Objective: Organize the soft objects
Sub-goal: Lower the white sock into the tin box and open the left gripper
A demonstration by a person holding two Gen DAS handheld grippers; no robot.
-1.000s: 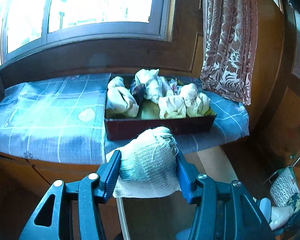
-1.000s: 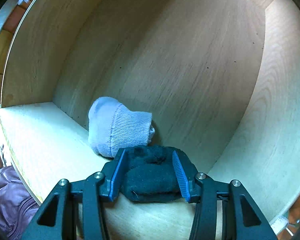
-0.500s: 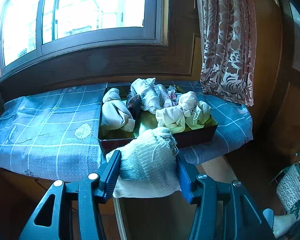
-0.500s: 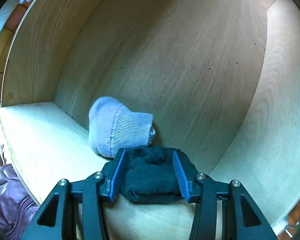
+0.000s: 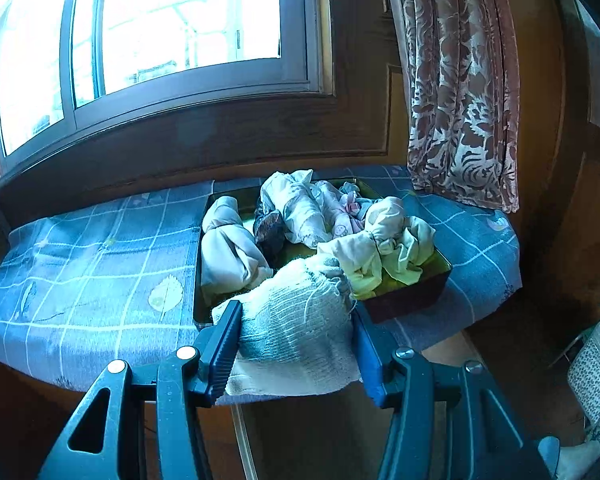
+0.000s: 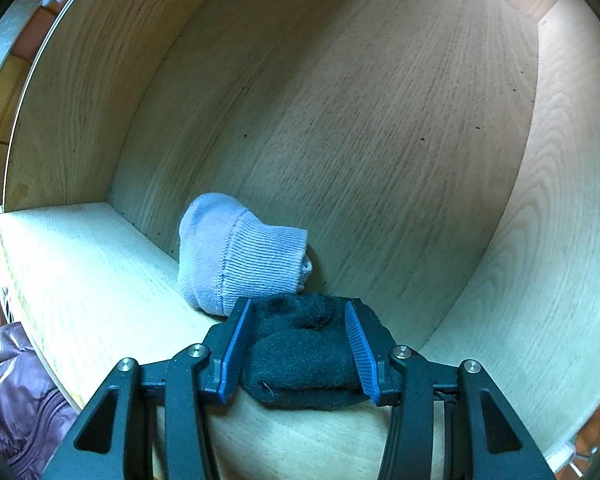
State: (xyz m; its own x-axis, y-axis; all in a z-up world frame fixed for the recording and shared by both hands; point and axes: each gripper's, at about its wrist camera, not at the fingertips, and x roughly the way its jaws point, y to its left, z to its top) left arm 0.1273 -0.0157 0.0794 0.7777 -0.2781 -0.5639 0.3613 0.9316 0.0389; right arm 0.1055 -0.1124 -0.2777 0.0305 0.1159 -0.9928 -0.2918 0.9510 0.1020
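Each claw grips 1 rolled sock (image 5: 296,320) (right's black (image 6: 304,352)).

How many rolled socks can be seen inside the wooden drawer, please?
2: a light blue sock lying in the drawer, and a black sock right beside it, between the right gripper fingers.

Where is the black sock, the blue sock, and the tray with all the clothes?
black sock (image 6: 304,356): right wrist view, on its fuzzy middle between the tongs.
blue sock (image 6: 240,260): right wrist view, on its ribbed cuff.
tray (image 5: 412,300): left wrist view, on its dark front wall.
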